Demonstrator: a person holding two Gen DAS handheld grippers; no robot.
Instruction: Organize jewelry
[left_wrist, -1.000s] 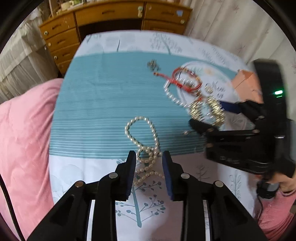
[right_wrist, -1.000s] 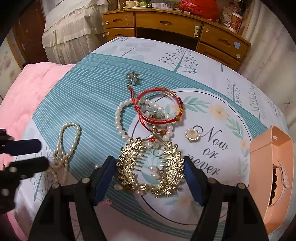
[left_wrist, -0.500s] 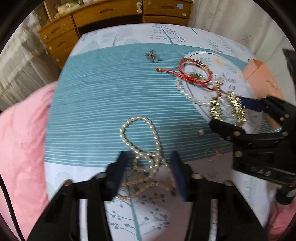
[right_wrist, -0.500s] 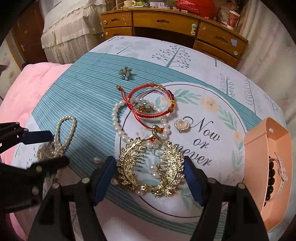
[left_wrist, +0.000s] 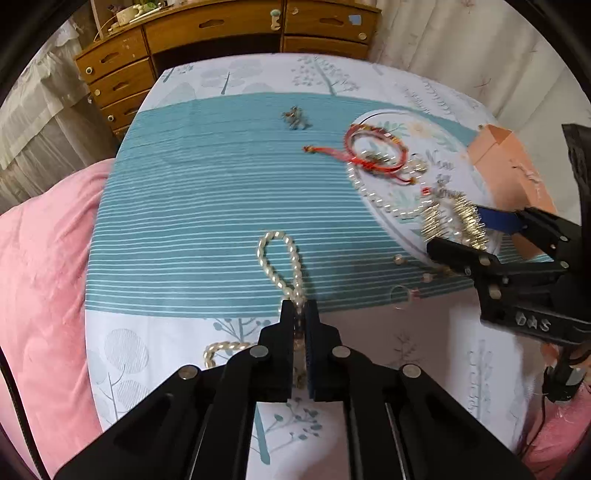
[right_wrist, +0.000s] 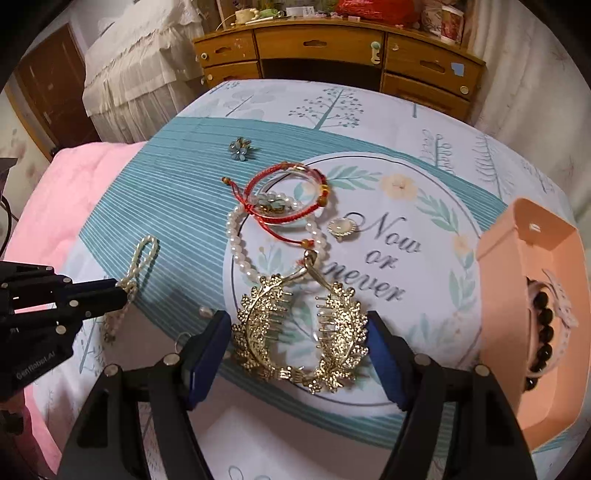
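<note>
My left gripper (left_wrist: 300, 308) is shut on a long pearl necklace (left_wrist: 280, 258) that lies on the teal striped cloth; it also shows in the right wrist view (right_wrist: 142, 258), pinched at the left. My right gripper (right_wrist: 297, 332) is open with its fingers either side of a gold leaf hair comb (right_wrist: 301, 332), not closed on it. Beyond the comb lie a pearl bracelet (right_wrist: 236, 240), a red cord bracelet (right_wrist: 286, 199), a small oval brooch (right_wrist: 341, 228) and a blue flower brooch (right_wrist: 241, 148).
A peach jewelry box (right_wrist: 532, 314) stands open at the right with a dark bead bracelet (right_wrist: 543, 332) inside. A pink quilt (left_wrist: 40, 277) lies to the left. A wooden desk with drawers (right_wrist: 332, 48) stands behind the bed. Small loose pieces (left_wrist: 399, 258) lie near the comb.
My left gripper has closed from open onto the pearl necklace, pulling its loop narrow. My right gripper has stayed open around the gold comb.
</note>
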